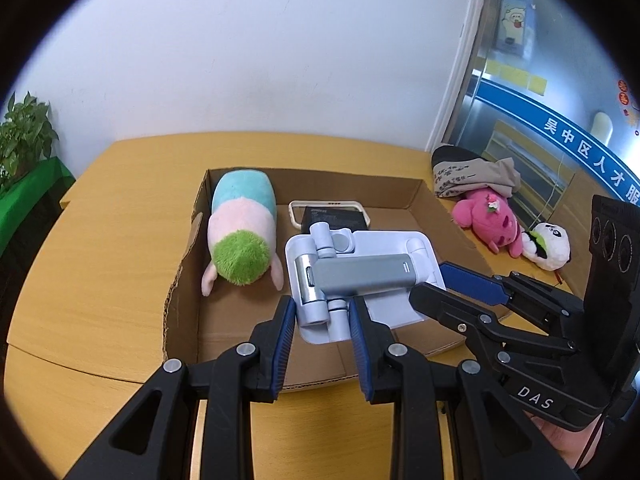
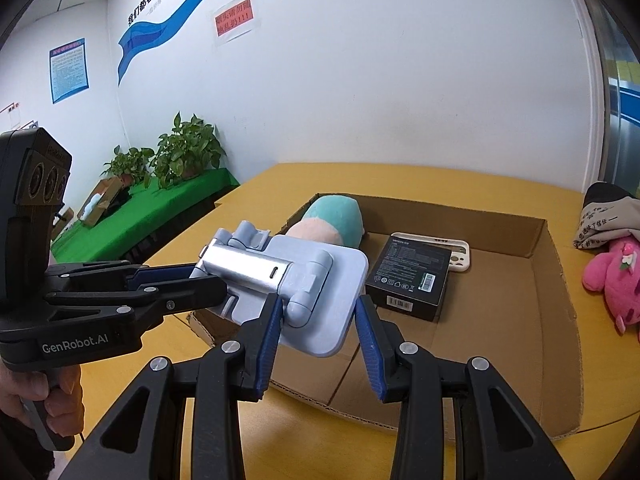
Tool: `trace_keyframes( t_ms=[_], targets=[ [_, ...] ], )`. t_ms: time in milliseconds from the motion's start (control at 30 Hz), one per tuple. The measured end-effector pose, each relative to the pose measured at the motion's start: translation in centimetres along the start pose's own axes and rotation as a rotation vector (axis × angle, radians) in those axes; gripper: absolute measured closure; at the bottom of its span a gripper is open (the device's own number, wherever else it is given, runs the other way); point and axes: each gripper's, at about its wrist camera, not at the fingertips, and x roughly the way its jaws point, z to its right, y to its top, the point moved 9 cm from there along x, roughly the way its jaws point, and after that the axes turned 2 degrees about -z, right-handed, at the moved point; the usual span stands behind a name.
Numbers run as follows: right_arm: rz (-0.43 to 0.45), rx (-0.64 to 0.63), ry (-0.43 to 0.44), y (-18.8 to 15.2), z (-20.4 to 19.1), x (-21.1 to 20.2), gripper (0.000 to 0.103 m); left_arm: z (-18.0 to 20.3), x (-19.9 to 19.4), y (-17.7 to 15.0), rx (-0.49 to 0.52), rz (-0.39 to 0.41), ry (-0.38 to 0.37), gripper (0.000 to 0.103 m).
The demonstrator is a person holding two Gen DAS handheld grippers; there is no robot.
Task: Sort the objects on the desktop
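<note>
A light blue folding stand (image 1: pixel 360 276) with a grey-blue arm is held over the open cardboard box (image 1: pixel 424 196). My left gripper (image 1: pixel 320 304) is shut on the stand's hinge end. My right gripper (image 2: pixel 318 308) is shut on the stand's flat base (image 2: pixel 320 280); it also shows in the left wrist view (image 1: pixel 436 280). The left gripper shows in the right wrist view (image 2: pixel 204 276) clamping the silver arm. Inside the box lie a pastel plush (image 1: pixel 242 232), a black box (image 2: pixel 412 276) and a cream phone case (image 2: pixel 460 252).
A pink plush (image 1: pixel 488 216), a panda plush (image 1: pixel 550 244) and a bundled cloth (image 1: pixel 468 176) lie on the yellow table (image 1: pixel 120 240) right of the box. Potted plants (image 2: pixel 184 152) stand on a green-covered side table (image 2: pixel 140 216) to the left.
</note>
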Motion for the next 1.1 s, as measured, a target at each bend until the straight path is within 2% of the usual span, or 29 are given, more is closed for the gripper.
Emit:
trace_keyframes(
  t_ms=[833,1100],
  targets=[
    [-0.179,0.058,0.031,-3.4,0.8,9.3,0.061,-5.2,7.4,-2.6,-0.057,-0.165,0.049,0.077],
    [-0.268,0.063,0.052,-4.6,0.5,12.2,0.060,-6.9,9.4,-4.0,-0.090,-0.253,0.064,0.076]
  ],
)
